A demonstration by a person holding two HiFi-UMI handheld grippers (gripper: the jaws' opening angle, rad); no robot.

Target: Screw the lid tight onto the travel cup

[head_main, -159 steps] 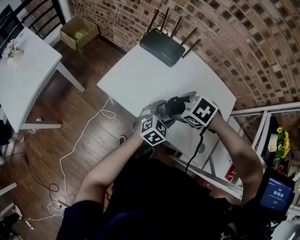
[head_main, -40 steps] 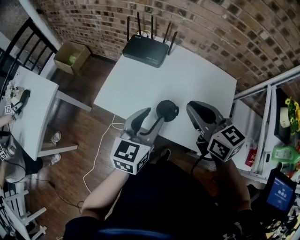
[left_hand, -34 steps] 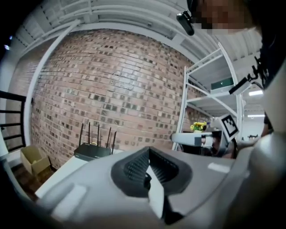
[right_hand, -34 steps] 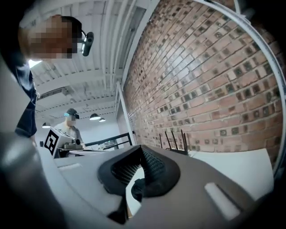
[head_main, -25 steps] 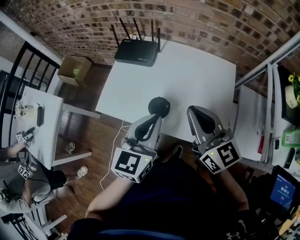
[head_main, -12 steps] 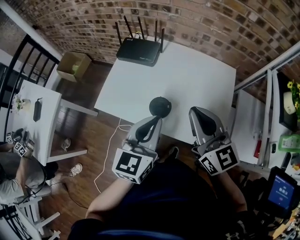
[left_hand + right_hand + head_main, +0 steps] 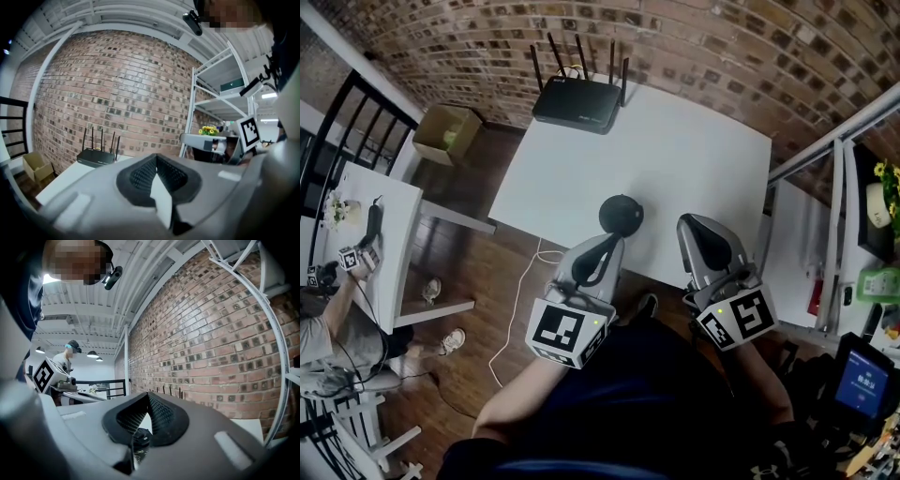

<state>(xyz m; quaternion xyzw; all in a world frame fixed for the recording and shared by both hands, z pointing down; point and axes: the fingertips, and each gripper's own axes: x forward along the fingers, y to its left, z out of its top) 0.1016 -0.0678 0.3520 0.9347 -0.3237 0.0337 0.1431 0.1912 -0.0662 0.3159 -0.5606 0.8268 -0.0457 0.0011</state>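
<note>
The black travel cup (image 7: 621,215) stands upright with its lid on, near the front edge of the white table (image 7: 675,159). My left gripper (image 7: 609,242) hangs just in front of it, a short gap away, jaws shut and holding nothing. My right gripper (image 7: 695,225) is to the cup's right, over the table's front edge, also shut and empty. In the right gripper view the cup (image 7: 140,439) shows through the slit below the closed jaws (image 7: 147,394). The left gripper view shows its shut jaws (image 7: 156,156) with only white table beyond them.
A black router (image 7: 579,103) with several antennas sits at the table's far edge against the brick wall. A cardboard box (image 7: 448,134) lies on the floor at left. A second white table (image 7: 366,234) with a seated person is further left. Metal shelving (image 7: 834,216) stands to the right.
Both grippers and the cup have held their places. The person at the left table has raised an arm.
</note>
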